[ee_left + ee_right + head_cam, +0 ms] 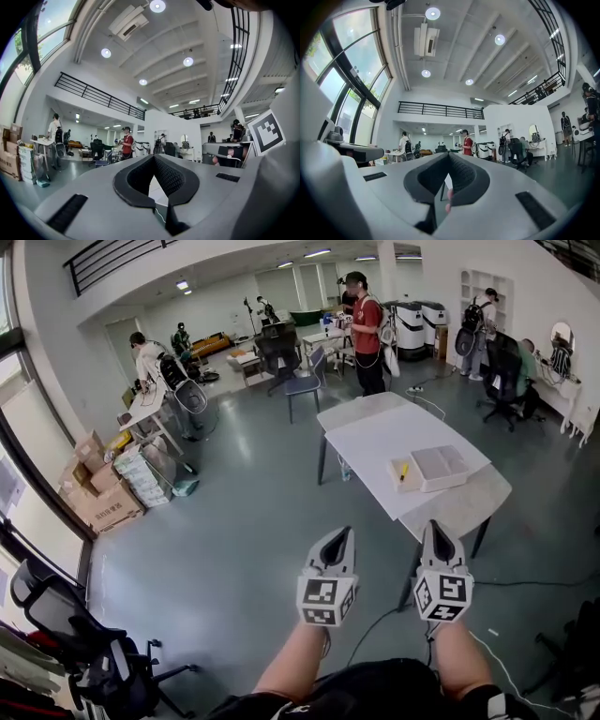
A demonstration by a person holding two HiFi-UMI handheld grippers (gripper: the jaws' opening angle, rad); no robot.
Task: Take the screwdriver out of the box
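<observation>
A white table (375, 437) stands ahead of me on the grey floor. On its right part lies a flat white box (439, 467). A small yellow-handled tool, apparently the screwdriver (404, 470), lies by the box's left edge. My left gripper (343, 535) (153, 157) and right gripper (438, 528) (449, 155) are held side by side, short of the table's near end and over the floor. Both point level toward the table. Each has its jaws together with nothing between them.
A person in a red top (367, 329) stands beyond the table near a blue chair (305, 381). Cardboard boxes (98, 493) are stacked at the left wall. A black office chair (89, 643) is at lower left. A cable (375, 624) runs across the floor.
</observation>
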